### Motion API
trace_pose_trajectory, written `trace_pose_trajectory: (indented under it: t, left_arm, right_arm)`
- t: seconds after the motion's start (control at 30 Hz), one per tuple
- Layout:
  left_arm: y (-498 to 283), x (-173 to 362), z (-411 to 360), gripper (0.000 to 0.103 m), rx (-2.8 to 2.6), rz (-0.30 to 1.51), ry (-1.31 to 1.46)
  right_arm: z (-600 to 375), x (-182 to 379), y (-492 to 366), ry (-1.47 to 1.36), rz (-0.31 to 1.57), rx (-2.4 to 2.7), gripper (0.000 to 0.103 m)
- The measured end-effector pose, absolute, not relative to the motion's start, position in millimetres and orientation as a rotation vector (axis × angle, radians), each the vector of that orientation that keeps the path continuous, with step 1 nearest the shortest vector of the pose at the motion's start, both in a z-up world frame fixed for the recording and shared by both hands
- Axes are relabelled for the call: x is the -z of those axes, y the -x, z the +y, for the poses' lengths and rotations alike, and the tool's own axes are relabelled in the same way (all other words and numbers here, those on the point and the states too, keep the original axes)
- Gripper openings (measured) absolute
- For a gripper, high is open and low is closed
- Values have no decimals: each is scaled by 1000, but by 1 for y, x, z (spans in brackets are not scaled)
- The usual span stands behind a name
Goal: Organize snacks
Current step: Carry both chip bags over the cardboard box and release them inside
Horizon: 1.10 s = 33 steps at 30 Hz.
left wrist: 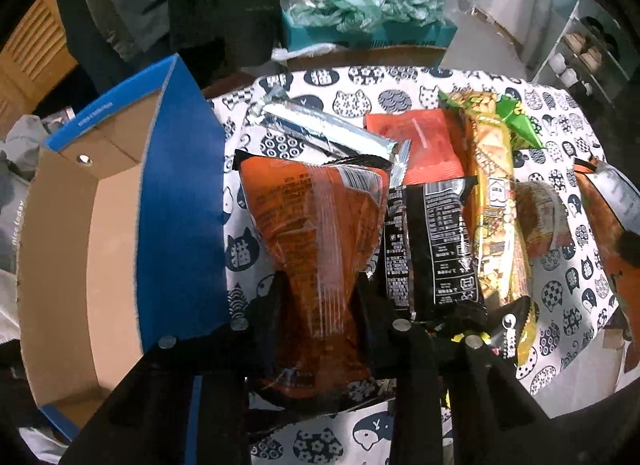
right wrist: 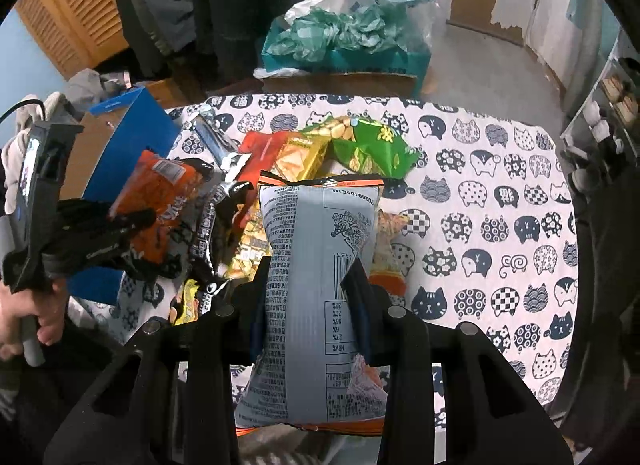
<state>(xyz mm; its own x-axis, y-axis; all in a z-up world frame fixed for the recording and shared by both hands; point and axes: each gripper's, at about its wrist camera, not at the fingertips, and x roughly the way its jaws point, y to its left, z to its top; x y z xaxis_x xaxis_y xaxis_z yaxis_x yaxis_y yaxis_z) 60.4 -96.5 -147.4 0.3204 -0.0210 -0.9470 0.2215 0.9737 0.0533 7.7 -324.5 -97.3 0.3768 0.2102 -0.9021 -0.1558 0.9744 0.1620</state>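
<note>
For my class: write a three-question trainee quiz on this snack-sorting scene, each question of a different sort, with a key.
1. True or false: the left gripper is empty.
2. Multiple choice: the packet pinched in the right gripper shows mostly which colour? A) grey B) green C) blue
3. Short answer: in the left wrist view, what stands left of the snack pile on the cat-print tablecloth?

Key
1. False: it is shut on the orange snack packet.
2. A: the grey snack packet, with printed text and a barcode facing the camera.
3. An open blue cardboard box, brown inside.
</note>
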Motion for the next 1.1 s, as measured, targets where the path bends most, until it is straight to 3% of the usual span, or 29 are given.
trace_pose_trajectory:
  t: [0.73,1.1]
  left_arm:
    - [-16,38,-61,32,206,970,-185]
    - [-14,21,-11,32,172,934,-88]
  right_arm:
    - [-273,49,-31,-1,1057,-279,35]
    - [-201,27,-49,27,1030,-394,35]
